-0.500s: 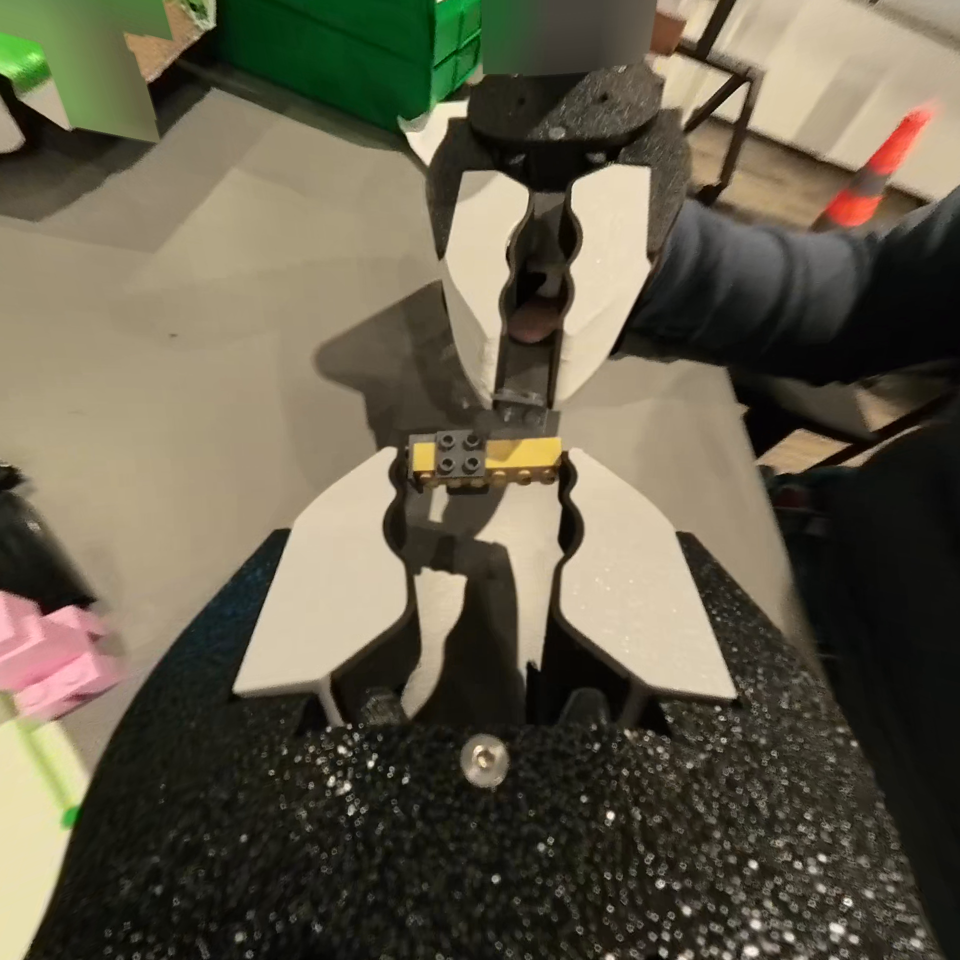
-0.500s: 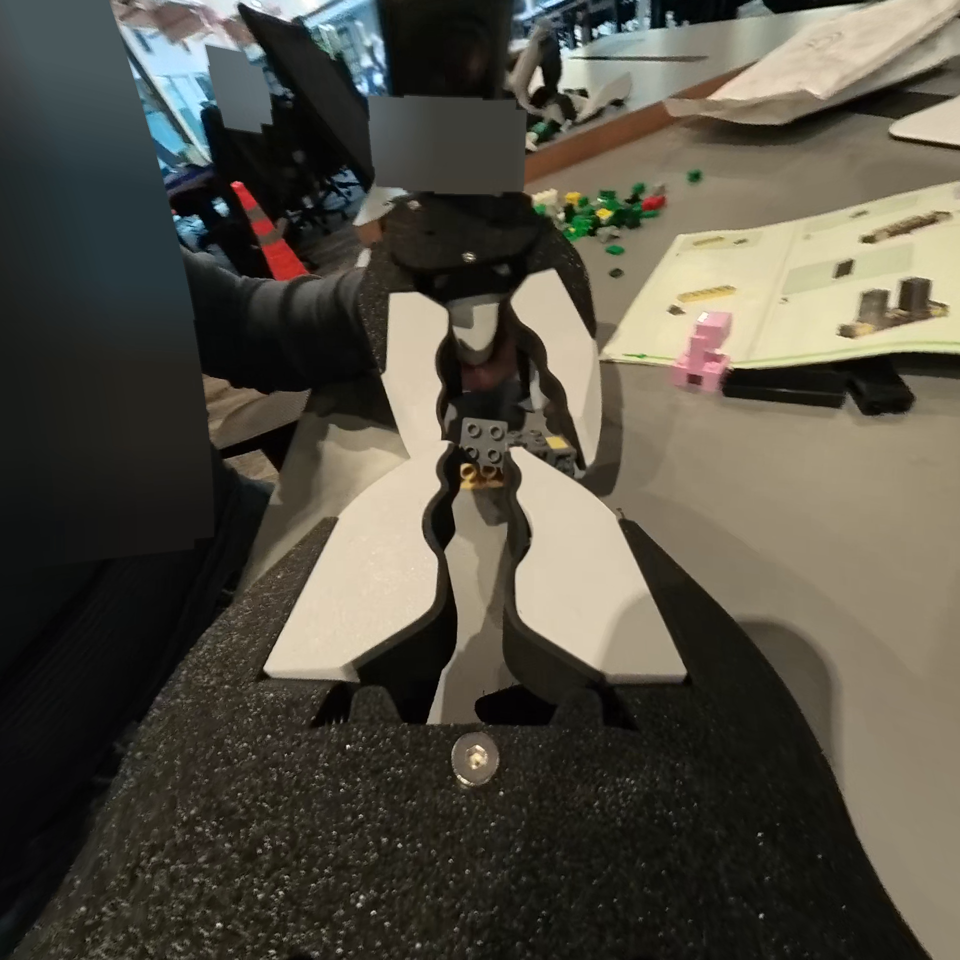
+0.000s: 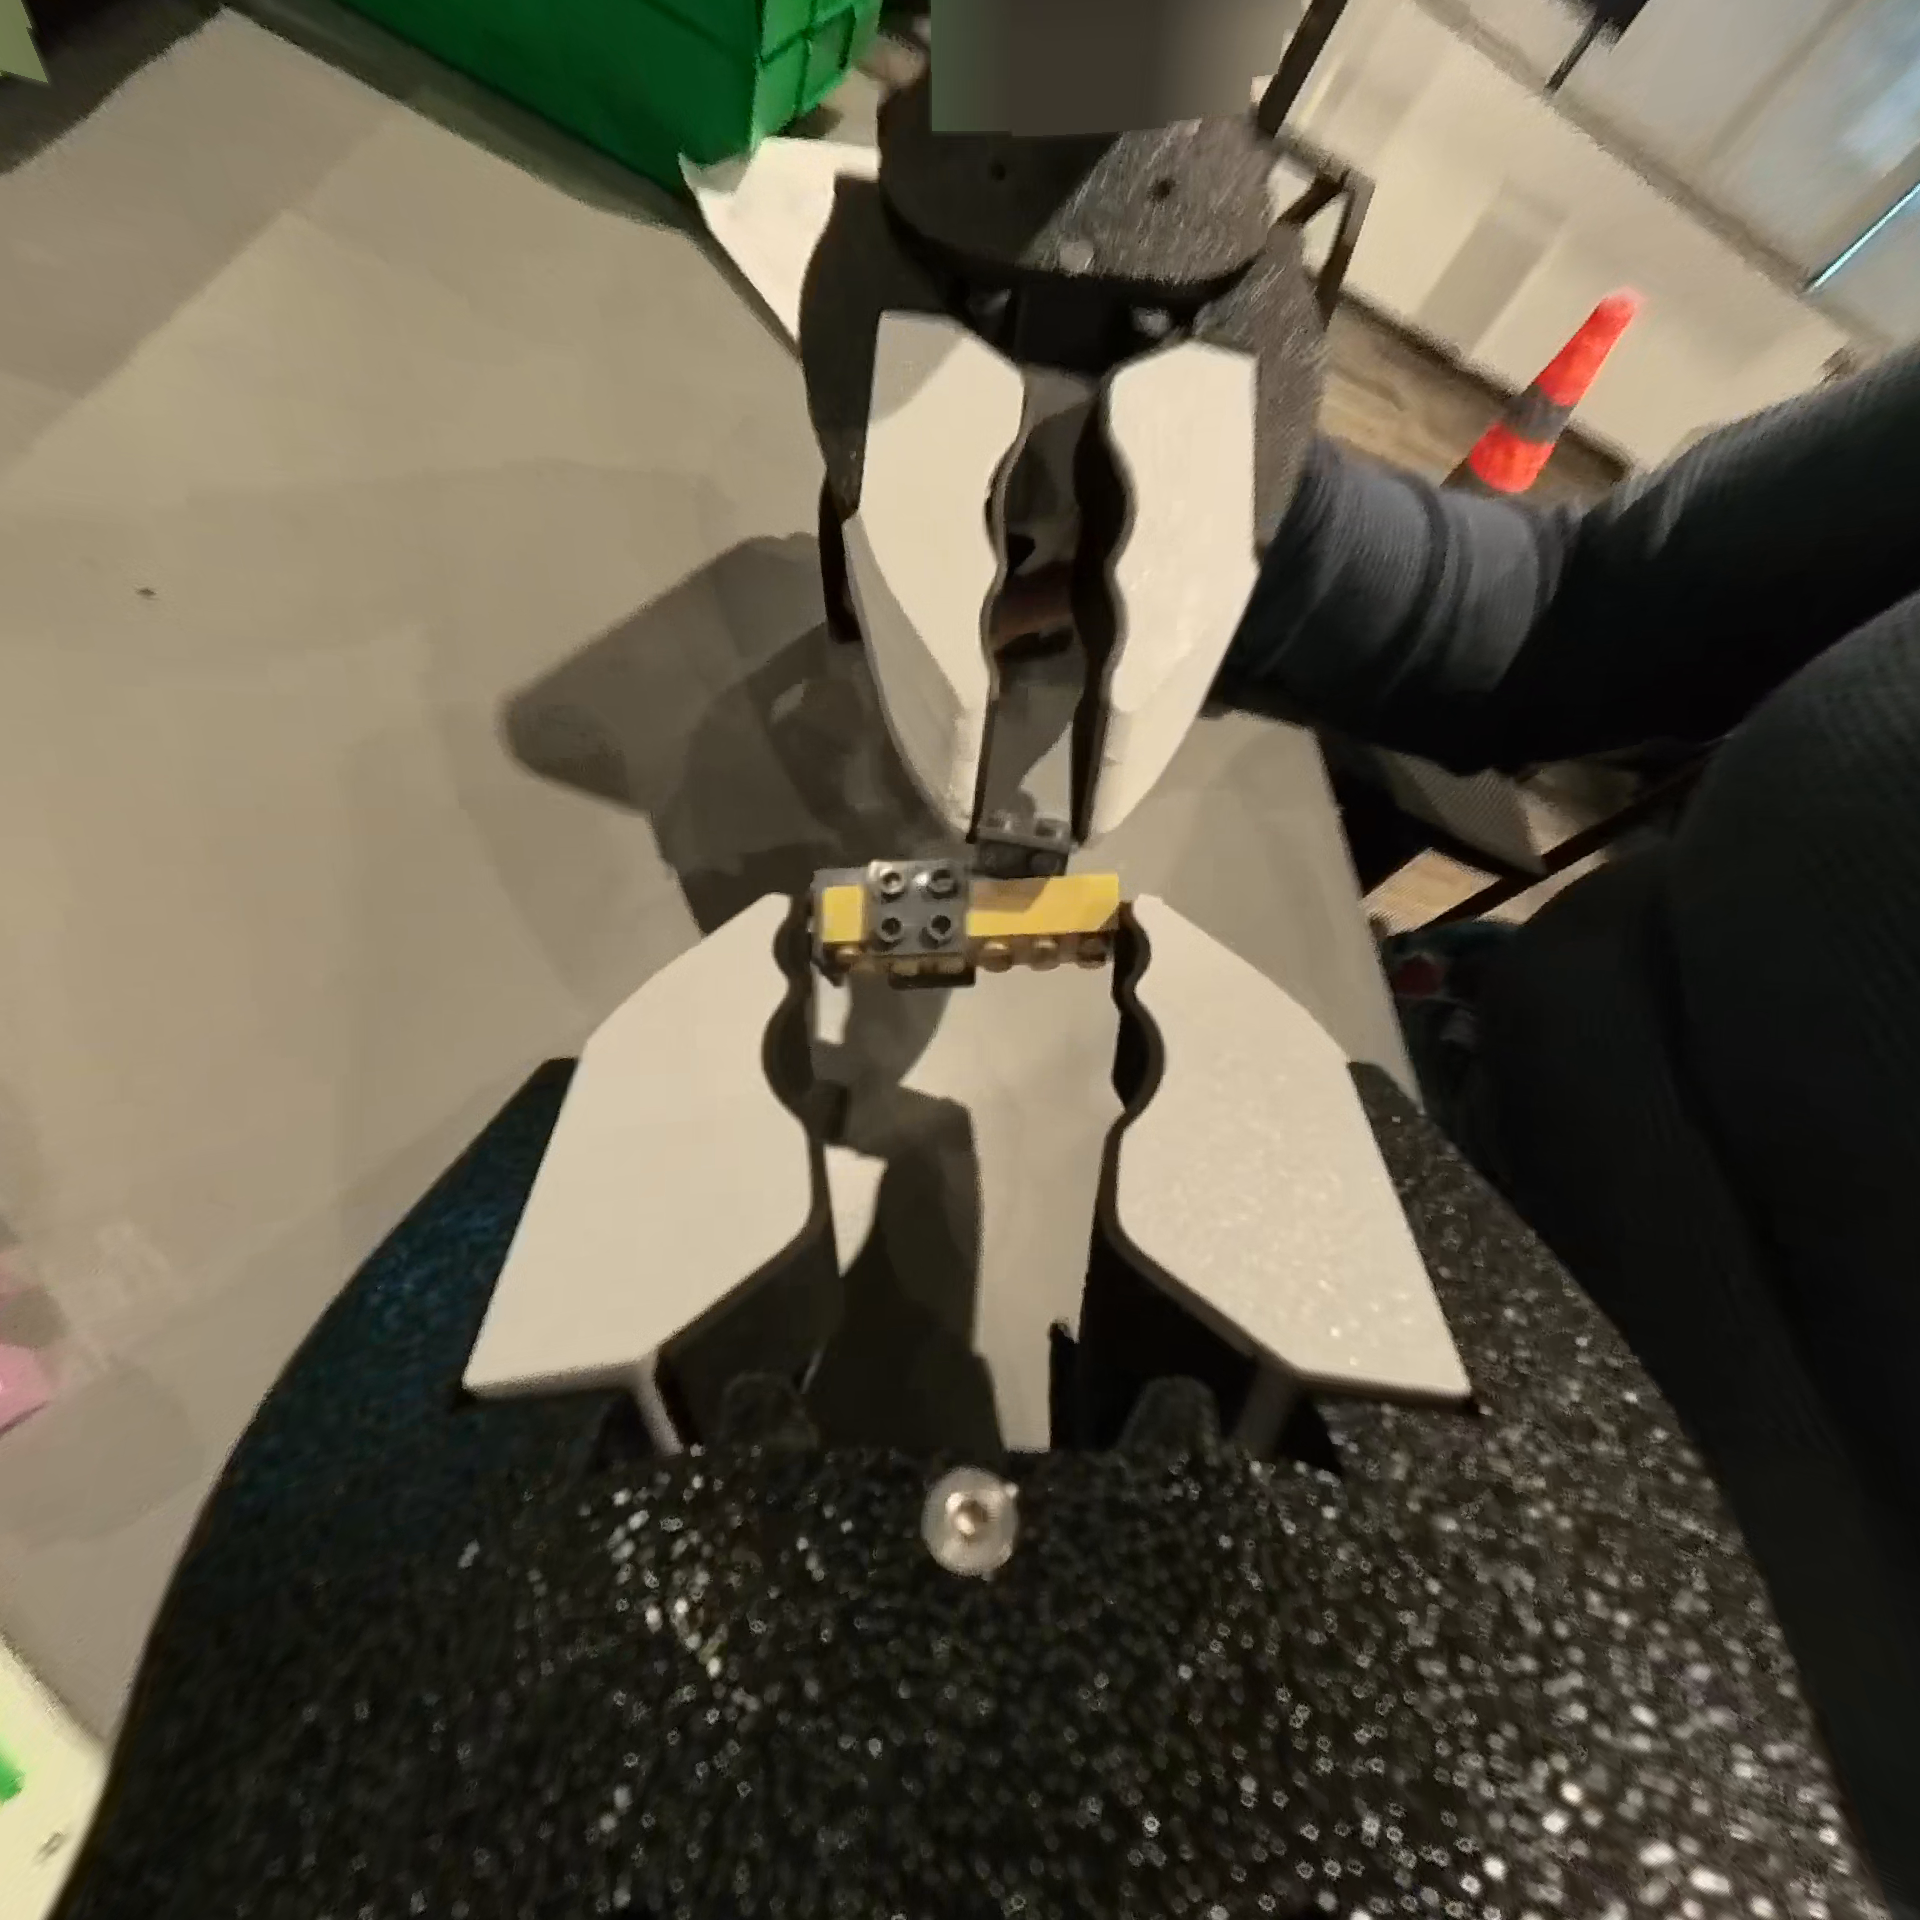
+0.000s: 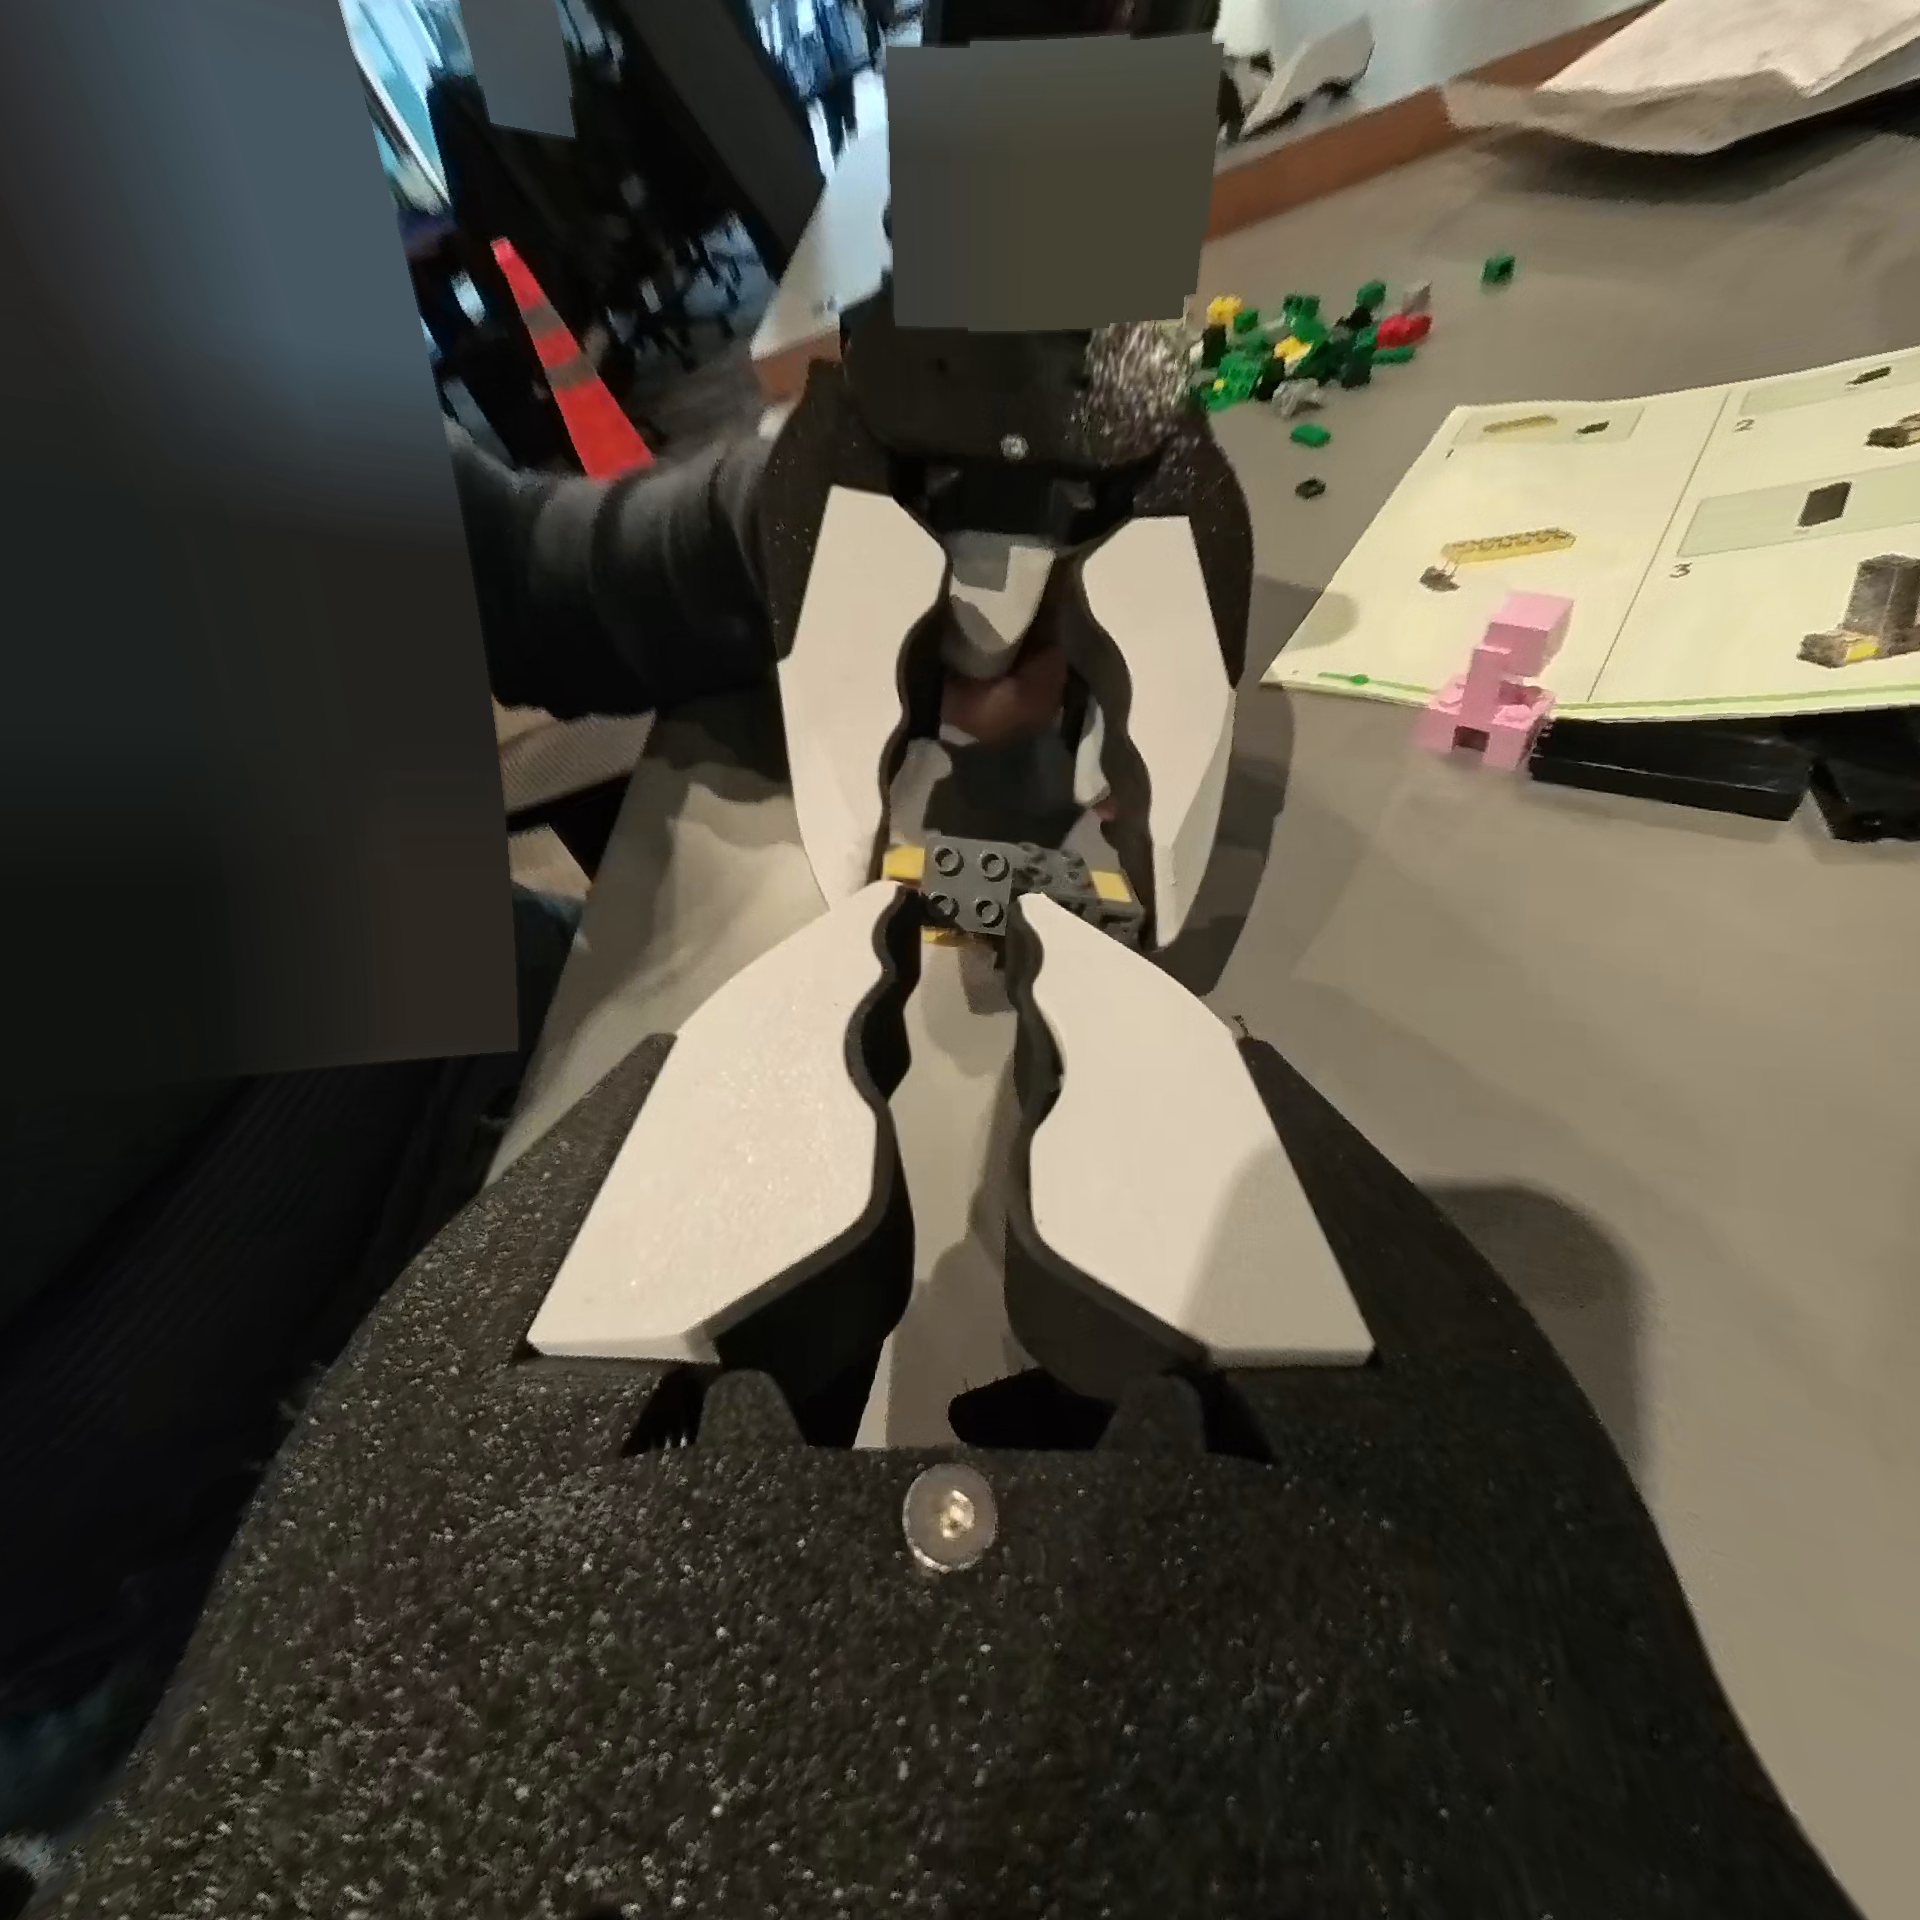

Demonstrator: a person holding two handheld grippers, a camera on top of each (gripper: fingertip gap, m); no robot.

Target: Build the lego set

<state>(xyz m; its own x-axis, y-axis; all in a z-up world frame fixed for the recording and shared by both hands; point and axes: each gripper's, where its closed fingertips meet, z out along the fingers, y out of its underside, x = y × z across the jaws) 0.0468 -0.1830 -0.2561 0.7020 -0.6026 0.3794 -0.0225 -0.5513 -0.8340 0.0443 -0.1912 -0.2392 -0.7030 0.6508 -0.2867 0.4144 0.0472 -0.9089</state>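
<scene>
Two claws (image 3: 966,940) (image 4: 961,914) clamp bricks (image 3: 971,920) above grey table (image 4: 1455,1039); orange cone (image 3: 1548,400) behind

I hold the long brick (image 3: 1049,902) crosswise between my left fingers (image 3: 717,1049); the small brick (image 3: 1023,844) meets its far side. Instruction booklet (image 4: 1621,540) lies on the desk (image 4: 1455,997), right.

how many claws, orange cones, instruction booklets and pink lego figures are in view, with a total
claws: 2 (left claw, right claw)
orange cone: 1
instruction booklet: 1
pink lego figure: 1
total: 5
</scene>
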